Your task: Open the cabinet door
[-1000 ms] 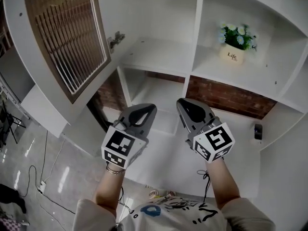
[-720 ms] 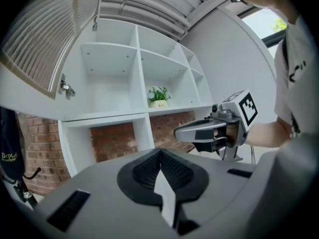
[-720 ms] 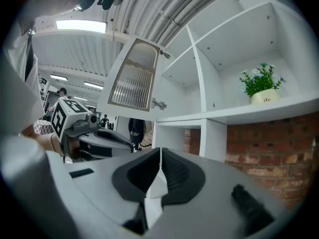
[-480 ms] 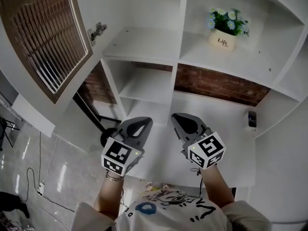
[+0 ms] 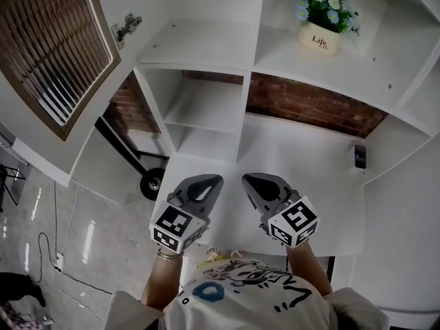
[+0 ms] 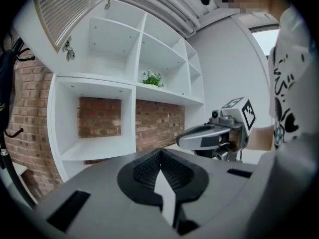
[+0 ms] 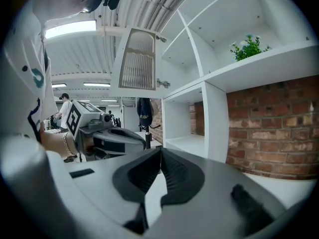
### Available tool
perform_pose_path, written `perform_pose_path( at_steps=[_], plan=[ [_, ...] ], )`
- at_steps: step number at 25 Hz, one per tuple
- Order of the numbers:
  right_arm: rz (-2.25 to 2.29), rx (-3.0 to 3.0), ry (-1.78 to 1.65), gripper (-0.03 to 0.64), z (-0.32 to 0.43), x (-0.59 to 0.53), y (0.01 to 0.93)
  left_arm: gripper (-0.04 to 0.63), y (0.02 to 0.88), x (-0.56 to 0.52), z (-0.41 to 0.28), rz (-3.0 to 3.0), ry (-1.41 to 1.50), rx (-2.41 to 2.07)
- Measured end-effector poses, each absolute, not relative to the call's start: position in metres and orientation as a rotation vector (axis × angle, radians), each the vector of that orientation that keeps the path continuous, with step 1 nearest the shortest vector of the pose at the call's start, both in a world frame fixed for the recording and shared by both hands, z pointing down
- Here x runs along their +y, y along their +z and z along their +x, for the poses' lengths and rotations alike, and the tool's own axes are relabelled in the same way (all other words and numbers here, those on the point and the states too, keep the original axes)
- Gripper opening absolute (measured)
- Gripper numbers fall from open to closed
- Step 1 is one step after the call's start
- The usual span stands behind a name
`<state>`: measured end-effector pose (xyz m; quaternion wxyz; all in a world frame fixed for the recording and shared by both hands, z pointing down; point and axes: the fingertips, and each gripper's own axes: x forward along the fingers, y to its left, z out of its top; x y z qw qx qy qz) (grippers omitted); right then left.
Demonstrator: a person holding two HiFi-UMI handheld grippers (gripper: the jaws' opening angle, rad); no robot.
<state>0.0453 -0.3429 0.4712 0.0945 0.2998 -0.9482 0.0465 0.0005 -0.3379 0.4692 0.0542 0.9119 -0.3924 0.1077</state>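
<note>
In the head view, the cabinet door (image 5: 51, 53) hangs swung wide at the upper left, its slatted face turned outward and one hinge (image 5: 126, 26) showing on its inner edge. That is where it hung a second ago too. What has changed is the hands: the left gripper (image 5: 217, 179) and the right gripper (image 5: 246, 179) now sit lower in the picture and closer to the person's shirt, over the white desk (image 5: 309, 163), well apart from the door and the shelf unit (image 5: 247, 95). With the door already open and both tools drawing back, the task looks finished rather than under way.

In the left gripper view, the jaws meet tip to tip with nothing between them. The right gripper (image 6: 181, 141) floats just beside, and the open door (image 6: 65, 9) fills the top left corner.

In the right gripper view, the jaws are likewise pressed together and empty. The left gripper (image 7: 143, 142) sits alongside, and the door (image 7: 139, 59) stands out from the shelves, with two hinge fittings on its edge.

By count: two grippers, one open door, and one potted plant (image 5: 323, 26) on an upper shelf.
</note>
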Motion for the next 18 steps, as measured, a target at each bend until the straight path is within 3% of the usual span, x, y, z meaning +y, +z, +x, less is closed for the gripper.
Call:
perform_pose_path(
  at_steps=[18],
  plan=[
    [0.882,-2.749,0.233,0.026,0.054,-0.319,0.494,0.015,0.494,-0.319,0.01,2.733,0.285,-1.103]
  ],
)
